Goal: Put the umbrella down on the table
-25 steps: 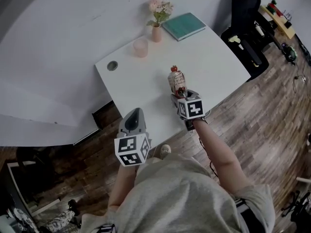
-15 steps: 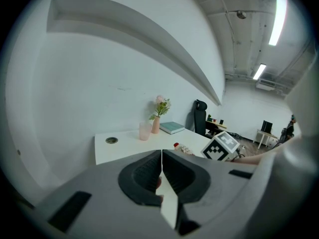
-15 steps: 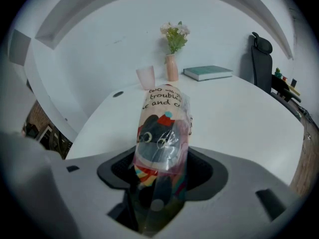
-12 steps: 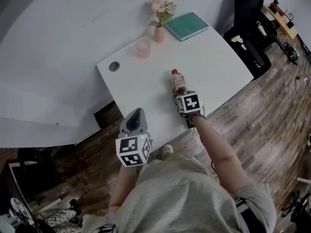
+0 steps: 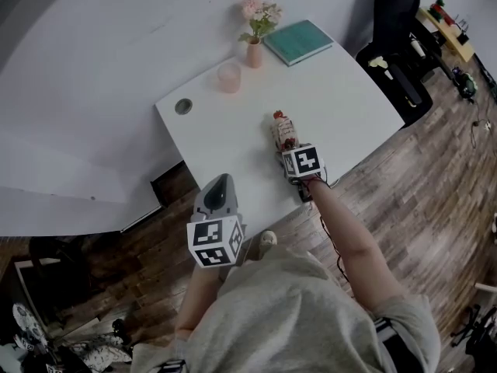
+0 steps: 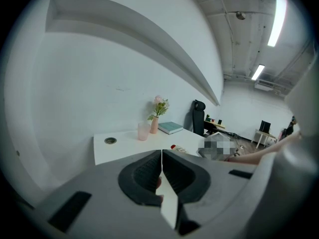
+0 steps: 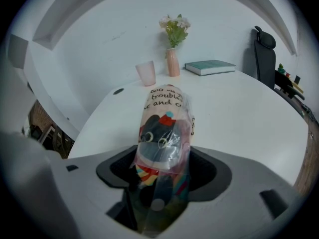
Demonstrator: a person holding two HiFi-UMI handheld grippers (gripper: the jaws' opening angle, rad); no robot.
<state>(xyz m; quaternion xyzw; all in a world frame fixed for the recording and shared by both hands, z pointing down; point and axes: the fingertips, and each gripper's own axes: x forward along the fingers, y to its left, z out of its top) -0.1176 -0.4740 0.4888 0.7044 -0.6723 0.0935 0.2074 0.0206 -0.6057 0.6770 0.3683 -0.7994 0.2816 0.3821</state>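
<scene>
The folded umbrella [image 5: 283, 130], in a clear sleeve with a cartoon cat print, is held in my right gripper [image 5: 289, 148] over the near middle of the white table [image 5: 342, 92]. In the right gripper view the umbrella [image 7: 164, 128] sticks forward between the jaws of the right gripper [image 7: 162, 176], which is shut on its lower end. Whether it touches the tabletop I cannot tell. My left gripper [image 5: 218, 186] hangs at the table's front edge. Its jaws are shut with nothing in them, as the left gripper [image 6: 161, 158] shows in its own view.
At the table's far side stand a pink cup [image 5: 228, 77], a vase of flowers [image 5: 254, 53] and a teal book [image 5: 298, 41]. A cable hole [image 5: 183, 106] sits at the left corner. A black office chair [image 5: 396, 22] stands beyond the right edge.
My right gripper has carried the umbrella a little farther in over the table. The left gripper has hardly moved.
</scene>
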